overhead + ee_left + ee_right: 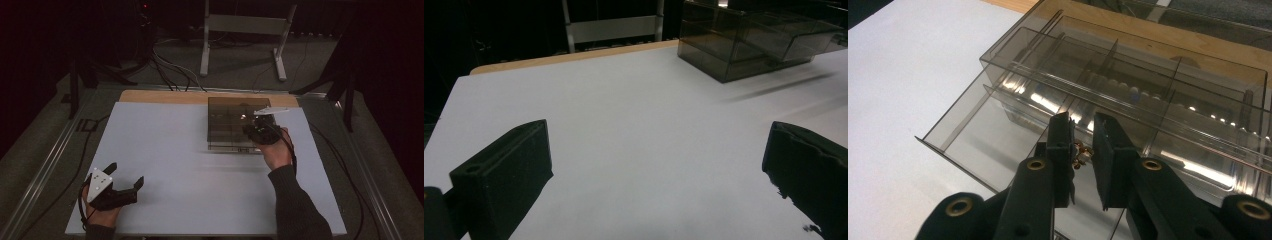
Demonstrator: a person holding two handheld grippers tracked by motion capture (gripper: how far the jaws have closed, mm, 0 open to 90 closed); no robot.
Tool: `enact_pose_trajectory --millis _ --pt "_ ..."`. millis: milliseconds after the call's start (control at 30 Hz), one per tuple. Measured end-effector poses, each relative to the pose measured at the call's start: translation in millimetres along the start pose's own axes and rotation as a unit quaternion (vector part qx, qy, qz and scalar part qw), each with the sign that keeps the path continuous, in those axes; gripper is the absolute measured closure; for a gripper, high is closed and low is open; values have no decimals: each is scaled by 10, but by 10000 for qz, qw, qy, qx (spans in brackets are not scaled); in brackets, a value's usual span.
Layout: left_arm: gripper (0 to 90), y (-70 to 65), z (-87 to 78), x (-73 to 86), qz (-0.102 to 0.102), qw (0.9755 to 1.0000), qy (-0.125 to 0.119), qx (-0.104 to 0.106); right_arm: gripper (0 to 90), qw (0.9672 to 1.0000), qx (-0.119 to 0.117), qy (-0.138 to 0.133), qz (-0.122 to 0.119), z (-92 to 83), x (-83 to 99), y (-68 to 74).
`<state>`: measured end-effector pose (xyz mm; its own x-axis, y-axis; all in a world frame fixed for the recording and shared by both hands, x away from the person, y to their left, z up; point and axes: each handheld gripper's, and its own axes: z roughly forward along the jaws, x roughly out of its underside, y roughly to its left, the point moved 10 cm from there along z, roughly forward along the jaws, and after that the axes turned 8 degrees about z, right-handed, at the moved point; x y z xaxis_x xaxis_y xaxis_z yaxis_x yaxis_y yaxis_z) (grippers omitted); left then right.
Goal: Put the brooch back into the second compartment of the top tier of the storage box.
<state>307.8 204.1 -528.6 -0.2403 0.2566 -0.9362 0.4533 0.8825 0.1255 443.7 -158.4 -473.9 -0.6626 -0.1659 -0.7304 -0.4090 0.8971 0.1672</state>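
A smoked clear plastic drawer box (226,120) stands at the far middle of the white table (175,150), and it also shows in the left gripper view as the box (744,40). In the right gripper view one drawer (973,135) is pulled out toward me. My right gripper (251,131) hovers over the box's front right; its jaws (1082,127) stand nearly together, shut on a small coppery metal part (1081,154) above the drawers. My left gripper (125,175) rests near the front left corner, wide open (656,135) with nothing between its fingers.
A wooden strip (165,96) runs along the table's far edge. Behind it stand a white metal frame (245,30) and cables on the floor (170,70). Metal rails (45,160) flank the table. The room around is dark.
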Motion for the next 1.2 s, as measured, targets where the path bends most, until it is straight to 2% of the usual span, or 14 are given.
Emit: enact_pose_trajectory --millis 367,1200 --pt "3 2 -2 -1 -1 10000 -1 -1 794 9998 -9 -195 -13 9 37 -13" --pt "3 -4 3 5 19 10000 19 15 793 9999 -19 -105 106 151 182 -40"
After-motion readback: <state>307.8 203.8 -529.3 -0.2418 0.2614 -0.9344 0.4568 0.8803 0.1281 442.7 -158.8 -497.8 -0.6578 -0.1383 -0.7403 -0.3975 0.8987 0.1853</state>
